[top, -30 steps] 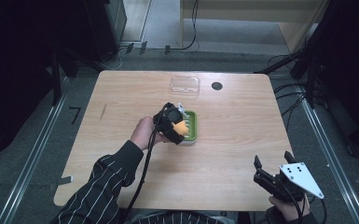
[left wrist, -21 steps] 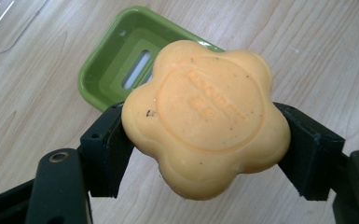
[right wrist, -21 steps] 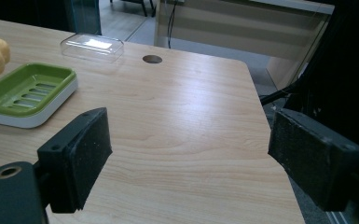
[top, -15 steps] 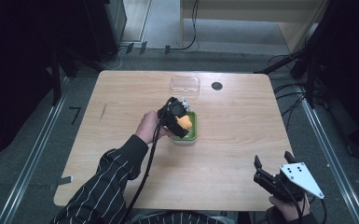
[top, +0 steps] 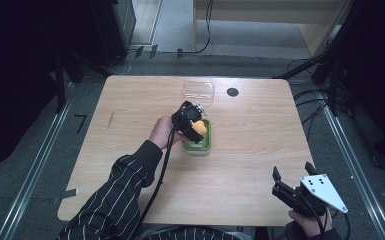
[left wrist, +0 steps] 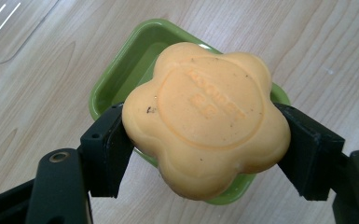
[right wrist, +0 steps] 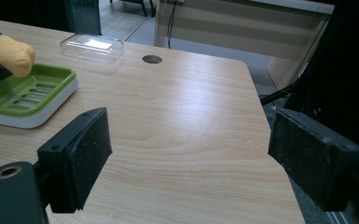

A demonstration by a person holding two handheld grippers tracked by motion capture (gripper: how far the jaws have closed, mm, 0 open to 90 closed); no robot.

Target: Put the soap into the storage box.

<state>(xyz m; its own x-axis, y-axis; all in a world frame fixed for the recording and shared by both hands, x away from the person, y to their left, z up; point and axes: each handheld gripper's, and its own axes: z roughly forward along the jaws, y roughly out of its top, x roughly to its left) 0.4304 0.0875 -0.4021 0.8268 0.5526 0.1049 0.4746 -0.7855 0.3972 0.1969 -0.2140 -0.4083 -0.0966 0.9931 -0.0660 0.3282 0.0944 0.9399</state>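
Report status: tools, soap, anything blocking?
Left tool shut on soap, above green dish. Right tool open, empty. Clear lid apart; nothing blocking.

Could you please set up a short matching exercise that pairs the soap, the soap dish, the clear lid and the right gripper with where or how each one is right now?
Things:
1. orange soap
2. green soap dish
3. clear lid
4. right gripper

States:
A. lying on the table at its far edge, beside a dark round hole
B. open, holding nothing, at the table's near right corner
C. clamped between the left gripper's fingers, above the dish
D. resting on the table mid-way, under the held thing

Pairs: 1-C, 2-D, 3-A, 4-B
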